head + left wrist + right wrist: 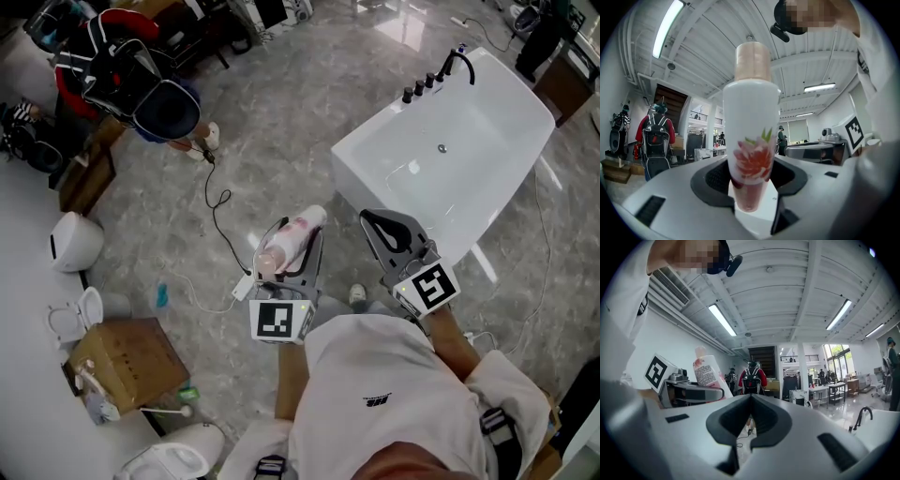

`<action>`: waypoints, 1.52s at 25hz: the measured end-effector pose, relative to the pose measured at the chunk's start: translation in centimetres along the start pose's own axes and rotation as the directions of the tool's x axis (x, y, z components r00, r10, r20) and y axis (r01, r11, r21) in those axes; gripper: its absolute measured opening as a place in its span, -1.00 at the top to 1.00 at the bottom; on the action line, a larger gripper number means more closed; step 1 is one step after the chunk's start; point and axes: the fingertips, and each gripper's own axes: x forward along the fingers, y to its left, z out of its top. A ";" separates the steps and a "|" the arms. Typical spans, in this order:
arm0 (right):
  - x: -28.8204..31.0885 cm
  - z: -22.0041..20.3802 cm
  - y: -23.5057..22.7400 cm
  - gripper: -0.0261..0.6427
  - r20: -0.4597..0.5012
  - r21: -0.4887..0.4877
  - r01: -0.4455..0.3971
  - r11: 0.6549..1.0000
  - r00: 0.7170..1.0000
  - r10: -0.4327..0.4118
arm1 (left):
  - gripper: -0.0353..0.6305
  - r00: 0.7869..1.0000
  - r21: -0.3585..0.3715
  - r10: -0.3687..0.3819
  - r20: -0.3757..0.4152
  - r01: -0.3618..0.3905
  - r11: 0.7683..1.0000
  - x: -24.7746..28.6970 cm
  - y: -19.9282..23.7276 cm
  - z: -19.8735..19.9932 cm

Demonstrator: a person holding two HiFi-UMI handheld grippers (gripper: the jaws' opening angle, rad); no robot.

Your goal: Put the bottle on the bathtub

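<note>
The left gripper (296,246) pinches a white plastic bottle with a pink flower print (302,228); the right gripper (386,225) is pressed together, empty; a white rectangular bathtub (403,199) stands far right.

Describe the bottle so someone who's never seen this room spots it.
Start at the white bathtub; just left of it, the left gripper clamps the bottle. It is white with a red flower print and a tan cap; the right gripper beside it holds nothing.

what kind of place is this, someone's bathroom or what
Not a home bathroom, more likely a workshop or showroom hall: a freestanding bathtub stands on open stone-look floor, loose toilets sit at the left, and desks and a staircase show beyond.
</note>
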 end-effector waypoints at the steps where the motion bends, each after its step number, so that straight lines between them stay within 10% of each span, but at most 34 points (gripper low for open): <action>1: 0.4 0.1 -0.1 0.94 0.001 -0.001 -0.002 1.000 1.000 0.002 | 0.21 1.000 0.001 0.000 -0.002 0.000 1.000 0.3 0.2 0.1; 20: 11.5 2.0 0.7 0.94 -0.033 -0.019 0.028 0.999 0.999 -0.028 | 0.21 0.999 -0.013 -0.041 0.010 0.041 0.999 3.0 10.8 1.6; 38: 28.9 -1.6 -13.1 0.94 -0.104 -0.010 0.198 0.980 0.975 -0.198 | 0.21 0.976 -0.008 -0.215 -0.035 0.215 0.977 22.3 24.7 0.1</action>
